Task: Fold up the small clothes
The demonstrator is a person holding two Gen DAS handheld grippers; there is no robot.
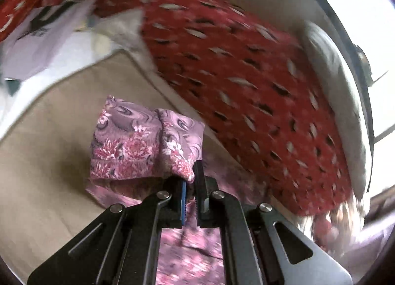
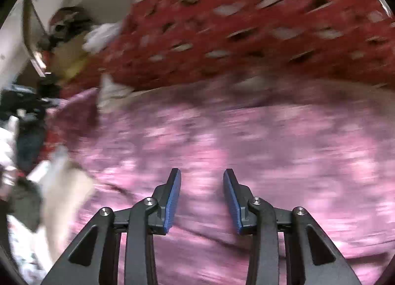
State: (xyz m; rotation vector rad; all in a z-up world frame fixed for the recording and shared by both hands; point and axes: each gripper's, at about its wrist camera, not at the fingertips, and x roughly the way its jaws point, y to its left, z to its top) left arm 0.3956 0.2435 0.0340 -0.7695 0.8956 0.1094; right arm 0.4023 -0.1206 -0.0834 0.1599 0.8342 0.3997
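A pink and purple floral garment [image 1: 138,144] hangs from my left gripper [image 1: 190,186], which is shut on a fold of it and holds it above a beige cloth surface [image 1: 49,161]. More of the same fabric trails below the jaws. In the right wrist view the pink floral garment [image 2: 246,136] fills the lower half, blurred by motion. My right gripper [image 2: 202,198] is open and empty just above that fabric.
A red blanket with white and black marks [image 1: 246,75] lies behind the garment and shows in the right wrist view [image 2: 246,25]. White papers or clothes [image 1: 42,40] lie at the far left. A pile of other clothes [image 2: 27,161] sits at left. A window [image 1: 365,37] is at right.
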